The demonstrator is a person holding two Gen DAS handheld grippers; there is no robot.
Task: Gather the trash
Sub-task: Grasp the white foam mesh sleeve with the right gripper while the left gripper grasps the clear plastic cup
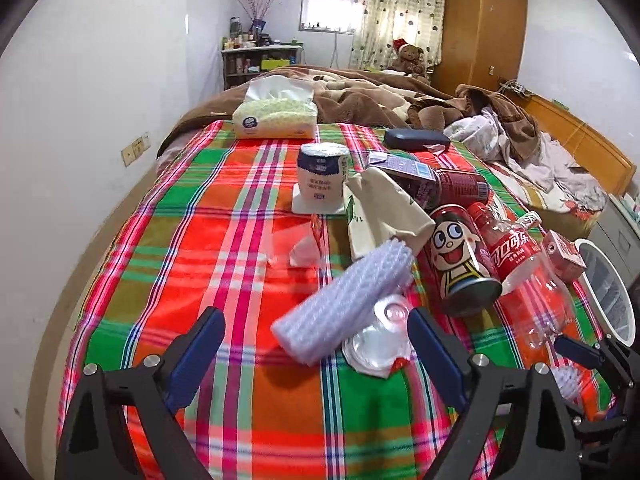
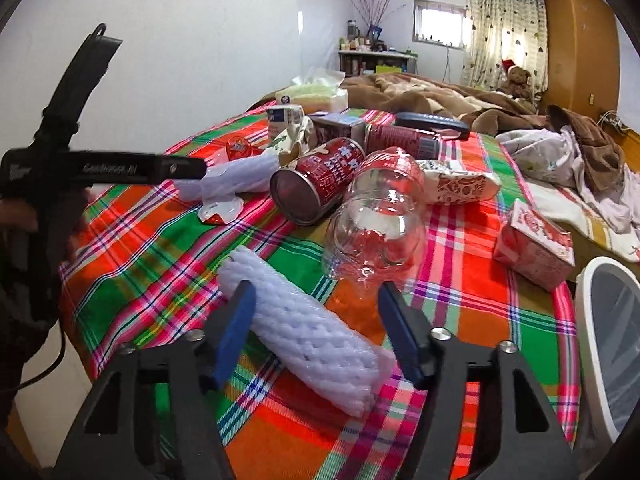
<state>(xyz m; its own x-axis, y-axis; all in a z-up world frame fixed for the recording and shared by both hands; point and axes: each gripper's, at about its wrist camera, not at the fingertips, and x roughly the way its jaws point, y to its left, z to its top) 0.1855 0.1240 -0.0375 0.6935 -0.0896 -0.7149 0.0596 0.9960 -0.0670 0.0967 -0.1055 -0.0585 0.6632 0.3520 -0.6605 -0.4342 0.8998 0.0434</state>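
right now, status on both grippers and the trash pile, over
Left gripper open over one foam net sleeve. Right gripper open astride another foam sleeve, pads not pressing. Clear bottle just ahead, bin right.

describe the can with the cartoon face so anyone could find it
On the plaid sheet, look in the trash pile near the white bin. The can lies on its side beside the cola bottle. Only it shows a wide-eyed, grinning cartoon face on red.

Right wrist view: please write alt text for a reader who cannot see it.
The right gripper straddles a white foam net sleeve on a plaid bedspread, jaws not yet pressing it. Beyond lie a clear plastic bottle and a red can; a white bin stands at right.
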